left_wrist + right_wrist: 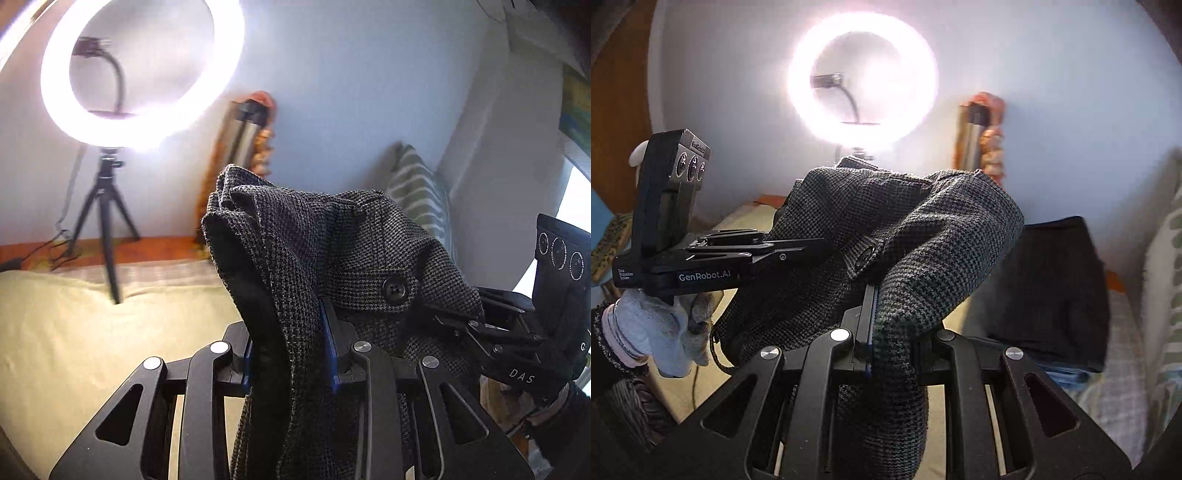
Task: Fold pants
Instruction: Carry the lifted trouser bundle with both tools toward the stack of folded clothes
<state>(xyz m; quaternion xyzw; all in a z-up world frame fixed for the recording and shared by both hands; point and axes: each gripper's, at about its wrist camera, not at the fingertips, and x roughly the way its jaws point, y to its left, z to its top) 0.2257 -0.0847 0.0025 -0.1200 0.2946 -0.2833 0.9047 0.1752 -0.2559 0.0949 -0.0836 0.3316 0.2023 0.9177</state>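
Observation:
The grey houndstooth pants (314, 251) hang lifted in the air, waistband up, with a black button (394, 289) showing. My left gripper (291, 354) is shut on one part of the waistband; the cloth drapes over its fingers. My right gripper (886, 332) is shut on another part of the pants (923, 236) close by. Each gripper shows in the other's view: the right one (461, 321) at the right edge, the left one (798, 251) at the left, held by a gloved hand (665, 332). The pant legs below are hidden.
A lit ring light (144, 74) on a black tripod (107, 221) stands at the bed's far edge. The cream bedspread (92, 332) lies below. A dark folded garment (1052, 295) lies on the bed at right, beside a striped pillow (421, 192).

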